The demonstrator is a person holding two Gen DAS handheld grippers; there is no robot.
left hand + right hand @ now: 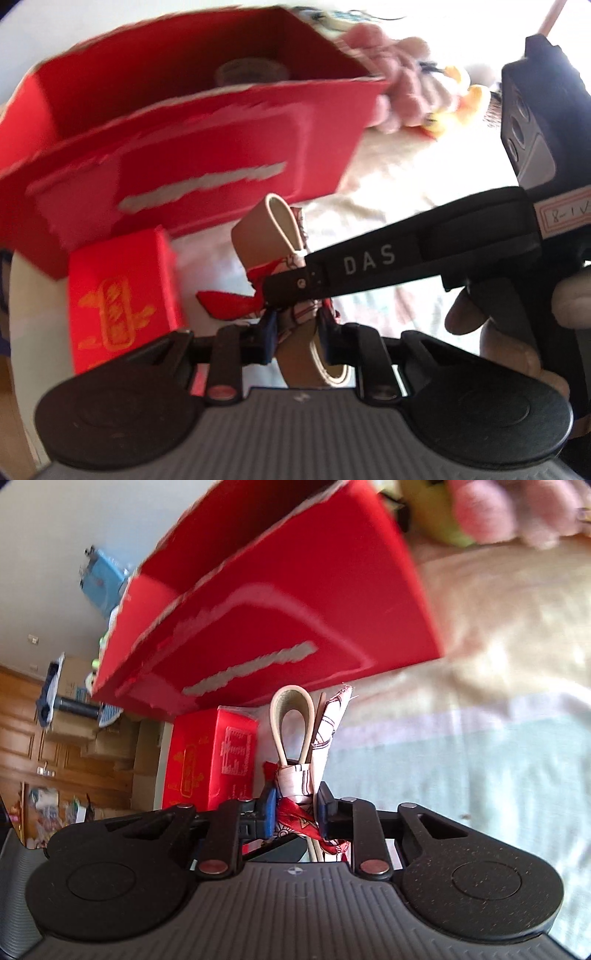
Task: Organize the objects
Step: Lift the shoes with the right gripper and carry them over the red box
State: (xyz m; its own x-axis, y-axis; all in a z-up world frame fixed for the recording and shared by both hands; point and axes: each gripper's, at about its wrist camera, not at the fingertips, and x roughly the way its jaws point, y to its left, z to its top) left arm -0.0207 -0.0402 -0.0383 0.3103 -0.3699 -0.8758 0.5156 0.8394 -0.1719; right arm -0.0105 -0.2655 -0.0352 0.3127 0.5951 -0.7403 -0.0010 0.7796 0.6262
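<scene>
Red box (192, 122), big, open-topped, stood just ahead of both grippers on the bed. Beige strap loop (290, 727) w/ soft red-white scarf, light & floppy, sat clamped in left gripper (295, 328) & right gripper (297, 812); best held at the knot.

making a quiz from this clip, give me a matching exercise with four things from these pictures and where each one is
Things:
1. beige strap with scarf
2. big red box
3. small red box
4. pink plush toy

Places:
A. to the right of the big box, behind it
B. pinched by both grippers
C. in front of the big box, at its left end
D. open-topped, on the bed, a round thing inside

Pairs: 1-B, 2-D, 3-C, 4-A

The left gripper and the right gripper both clamp the strap.
</scene>
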